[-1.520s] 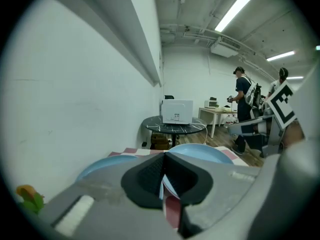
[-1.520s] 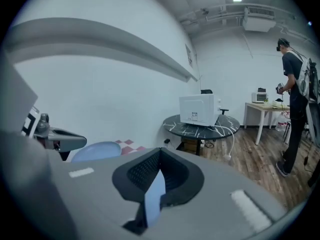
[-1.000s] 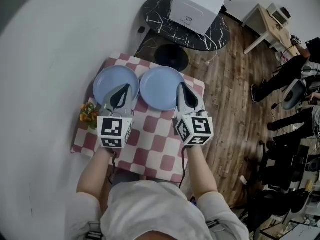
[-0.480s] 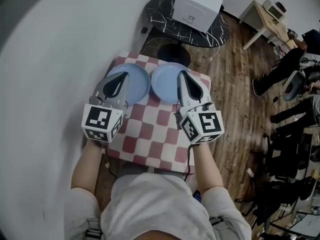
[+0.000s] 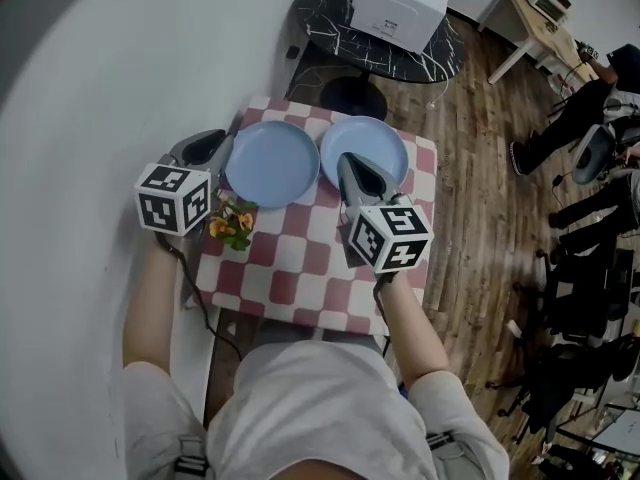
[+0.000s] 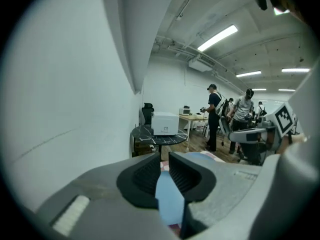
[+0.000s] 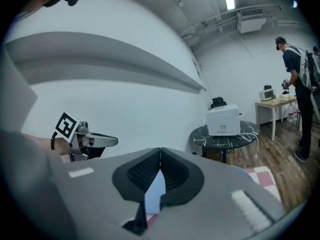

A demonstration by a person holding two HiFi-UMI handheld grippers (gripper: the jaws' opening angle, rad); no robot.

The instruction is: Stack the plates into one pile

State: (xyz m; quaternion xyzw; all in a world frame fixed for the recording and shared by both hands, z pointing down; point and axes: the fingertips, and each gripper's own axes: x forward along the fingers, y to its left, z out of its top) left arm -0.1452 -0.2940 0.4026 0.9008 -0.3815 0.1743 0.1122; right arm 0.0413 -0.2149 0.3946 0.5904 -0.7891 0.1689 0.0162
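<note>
**Item.** Two round pale-blue plates, shallow and smooth. The left plate (image 5: 272,163) and right plate (image 5: 365,151) lie flat side by side at the far end of the table. Their rims are just beside each other; contact cannot be told. Not yet stacked.

**Handling (judged).** Stiff and slick-faced. Possibly breakable, as the material is unclear. Only the thin raised rim offers a hold, so pinch it at the outer edge, lift level and set down gently.

**Grippers.** The left gripper (image 6: 164,164) is just beside the left plate's left rim. Its jaws have just been opening and now stand slightly apart with nothing clamped; the blue plate shows through the gap. The right gripper (image 7: 160,154) is above the near part of the right plate, jaws together and empty.

**Surface.** A red-and-white checked tablecloth (image 5: 300,268), soft and likely to let plates slide. A small bunch of orange and yellow flowers (image 5: 232,223) sits near the left edge.

**Room.**
- A white wall (image 5: 90,88) at left.
- A wooden plank floor (image 5: 480,178) at right.
- A round black marbled side table (image 5: 325,33) beyond, bearing a white box-shaped appliance (image 5: 400,3).
- People at far right.
</note>
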